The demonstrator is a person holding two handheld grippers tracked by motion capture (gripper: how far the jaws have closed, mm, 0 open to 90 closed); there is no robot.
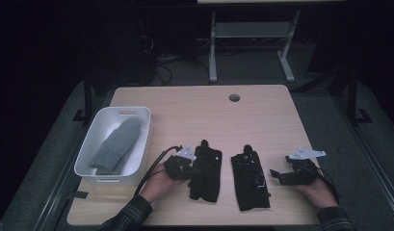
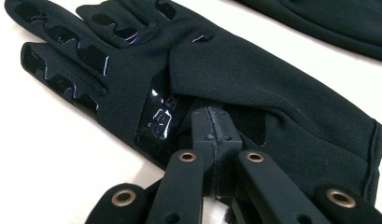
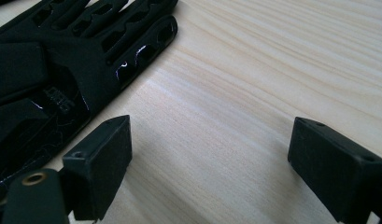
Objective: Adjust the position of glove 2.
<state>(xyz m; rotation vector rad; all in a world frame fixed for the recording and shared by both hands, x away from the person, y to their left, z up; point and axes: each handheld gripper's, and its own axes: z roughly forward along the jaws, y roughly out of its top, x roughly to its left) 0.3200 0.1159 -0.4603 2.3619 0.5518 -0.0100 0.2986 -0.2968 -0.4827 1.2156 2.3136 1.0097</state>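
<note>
Two black gloves lie flat on the pale wooden desk (image 1: 194, 103), side by side near the person's edge, fingers pointing away. The left glove (image 1: 205, 169) sits just beside the left hand-held gripper (image 1: 189, 169), and in the left gripper view the jaws are clenched tight together, their tips pressed onto the glove's palm fabric right by the glossy printed patch; whether they pinch a fold of cloth I can't tell from here. The glove's fingers, with shiny grip strips, stretch off to the upper left of that view.

Over to the other side: the right glove (image 1: 250, 177) lies apart from its partner, a strip of bare desk between them. The right hand-held gripper (image 1: 275, 174) rests low on the desk just to the right of it, jaws released and spread wide, nothing between them but wood grain. In the right gripper view the glove's perforated fingers lie at the upper left, close to the left jaw but not touching it.

At the desk's left edge stands a white plastic bin (image 1: 91, 144) with a grey folded cloth piece (image 1: 118, 144) lying inside, well apart from both gloves. A round cable hole (image 1: 234, 97) sits near the far edge.
</note>
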